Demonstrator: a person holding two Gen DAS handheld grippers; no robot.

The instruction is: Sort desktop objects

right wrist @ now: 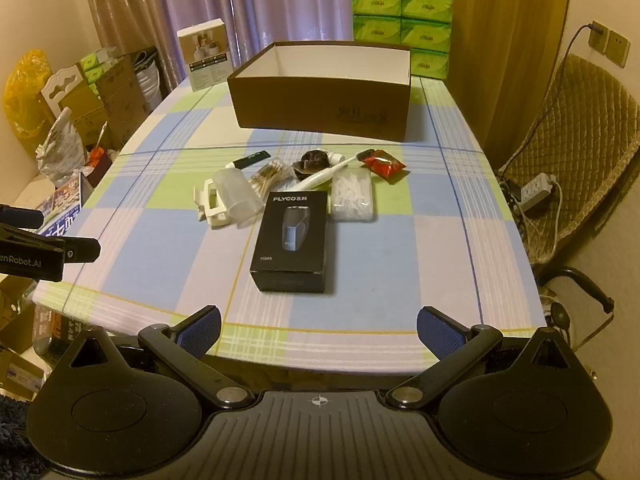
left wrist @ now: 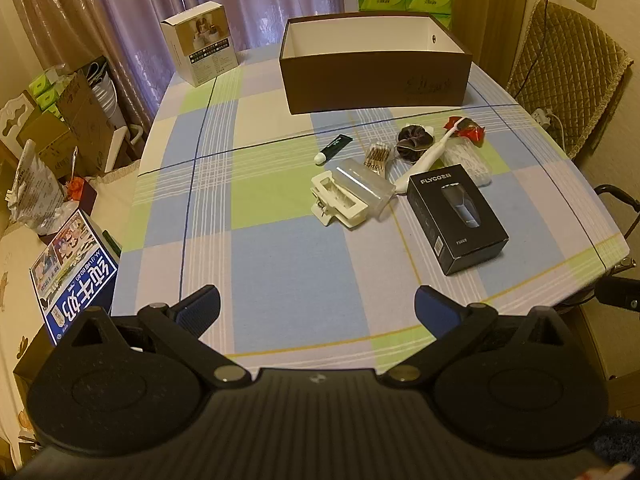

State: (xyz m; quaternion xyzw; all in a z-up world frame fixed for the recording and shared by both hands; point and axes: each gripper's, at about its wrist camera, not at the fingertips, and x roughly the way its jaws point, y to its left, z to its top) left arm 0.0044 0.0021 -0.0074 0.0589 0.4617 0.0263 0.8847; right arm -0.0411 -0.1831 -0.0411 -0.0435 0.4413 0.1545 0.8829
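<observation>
Both grippers (left wrist: 317, 307) (right wrist: 319, 327) agape, seemingly empty

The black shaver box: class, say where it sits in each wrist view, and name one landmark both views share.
Left wrist view: the black shaver box lies right of centre on the checked tablecloth, turned at an angle.
Right wrist view: the black shaver box lies near the centre, almost straight on.
Shared landmark: the open brown box standing behind it at the table's far end.

Each hand-held gripper, left gripper (left wrist: 316, 312) and right gripper (right wrist: 318, 330), has a ribbed black plastic body with two round discs, silver pivot screws, a small crosshair marking, and blue-padded black fingers (right wrist: 202, 330).
</observation>
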